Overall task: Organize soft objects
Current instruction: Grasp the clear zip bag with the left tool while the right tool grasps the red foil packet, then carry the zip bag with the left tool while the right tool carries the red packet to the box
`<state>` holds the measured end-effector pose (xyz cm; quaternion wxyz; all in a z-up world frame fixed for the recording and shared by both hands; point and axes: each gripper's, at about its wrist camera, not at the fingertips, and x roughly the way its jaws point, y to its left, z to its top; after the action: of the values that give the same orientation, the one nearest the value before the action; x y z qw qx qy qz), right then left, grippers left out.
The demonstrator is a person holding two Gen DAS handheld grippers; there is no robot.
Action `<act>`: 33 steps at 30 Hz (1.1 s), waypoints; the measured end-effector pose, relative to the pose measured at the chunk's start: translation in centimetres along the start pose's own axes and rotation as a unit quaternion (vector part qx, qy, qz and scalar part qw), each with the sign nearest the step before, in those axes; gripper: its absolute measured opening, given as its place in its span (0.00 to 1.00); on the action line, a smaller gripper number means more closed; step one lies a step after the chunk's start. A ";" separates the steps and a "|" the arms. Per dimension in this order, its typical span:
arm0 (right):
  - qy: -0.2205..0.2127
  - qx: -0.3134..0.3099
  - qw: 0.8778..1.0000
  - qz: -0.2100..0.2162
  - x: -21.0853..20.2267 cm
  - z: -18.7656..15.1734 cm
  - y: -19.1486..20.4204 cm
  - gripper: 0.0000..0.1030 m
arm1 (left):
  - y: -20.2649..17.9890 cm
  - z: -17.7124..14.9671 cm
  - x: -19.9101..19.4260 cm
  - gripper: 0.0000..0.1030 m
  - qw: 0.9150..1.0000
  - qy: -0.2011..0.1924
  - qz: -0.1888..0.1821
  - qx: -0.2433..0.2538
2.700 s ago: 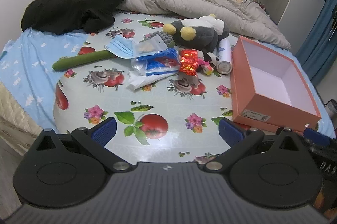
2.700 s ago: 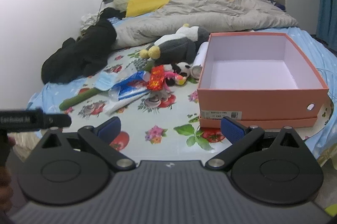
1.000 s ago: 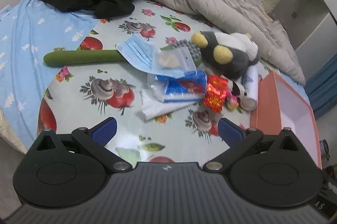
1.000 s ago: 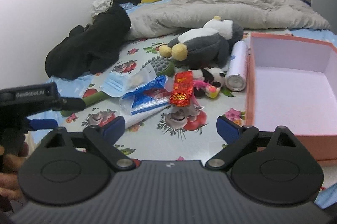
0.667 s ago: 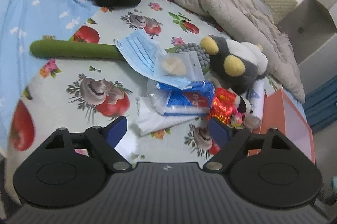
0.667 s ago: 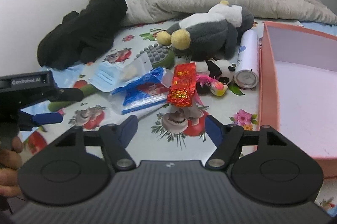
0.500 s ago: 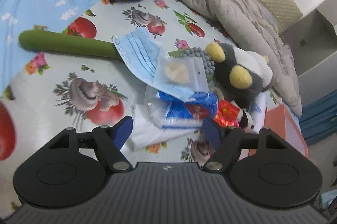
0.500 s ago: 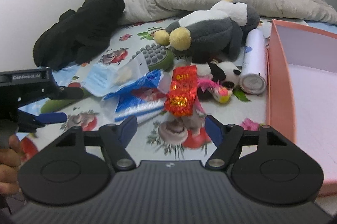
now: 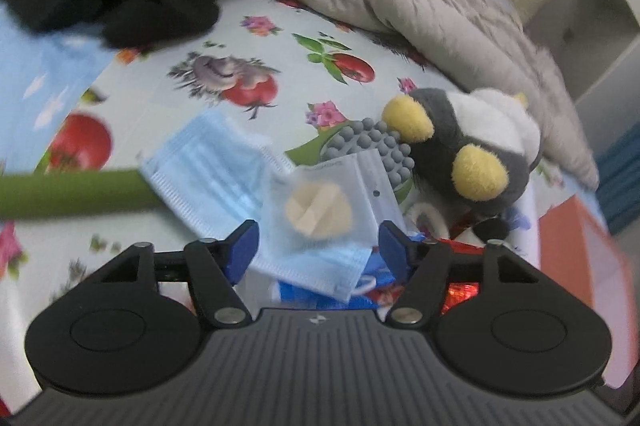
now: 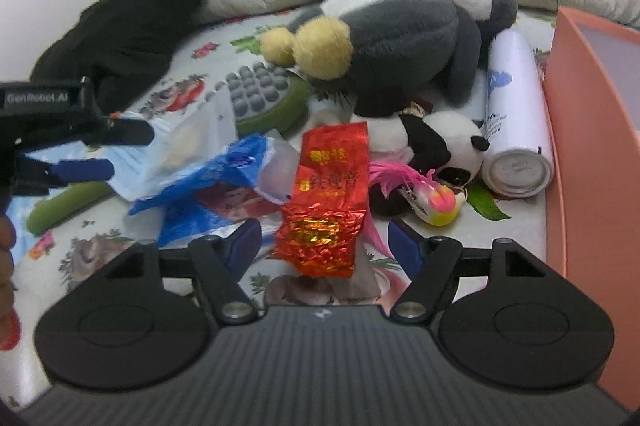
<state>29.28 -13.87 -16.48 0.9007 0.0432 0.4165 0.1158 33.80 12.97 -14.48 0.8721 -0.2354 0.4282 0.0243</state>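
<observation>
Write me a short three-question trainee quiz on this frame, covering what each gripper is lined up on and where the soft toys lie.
1. True or false: the right gripper is already clamped on the red foil packet.
2. Which item shows between the left gripper fingers: A) clear zip bag lying on the blue face mask; B) white spray can; C) grey penguin plush?
3. Fill in: the small panda plush lies between the red foil packet and the ____.

Key
1. False: both pads stand clear of it.
2. A
3. white spray can
</observation>
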 end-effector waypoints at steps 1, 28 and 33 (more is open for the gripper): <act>0.002 0.003 1.000 -0.001 0.4 0.1 -0.2 0.70 | -0.4 0.2 0.6 0.83 1.000 0.002 0.003 0.013; 0.028 0.009 0.999 0.025 0.5 0.0 -0.6 0.42 | -3.3 0.2 6.4 0.13 0.996 0.027 0.025 0.085; 0.021 0.010 0.999 0.026 -1.3 -0.4 -0.6 0.42 | -3.5 -0.4 4.6 0.10 0.996 0.016 0.012 0.081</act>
<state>28.28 -14.82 -15.84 0.8878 0.0605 0.4353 0.1364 37.23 8.94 -16.84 0.8813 -0.1588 0.4450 -0.0039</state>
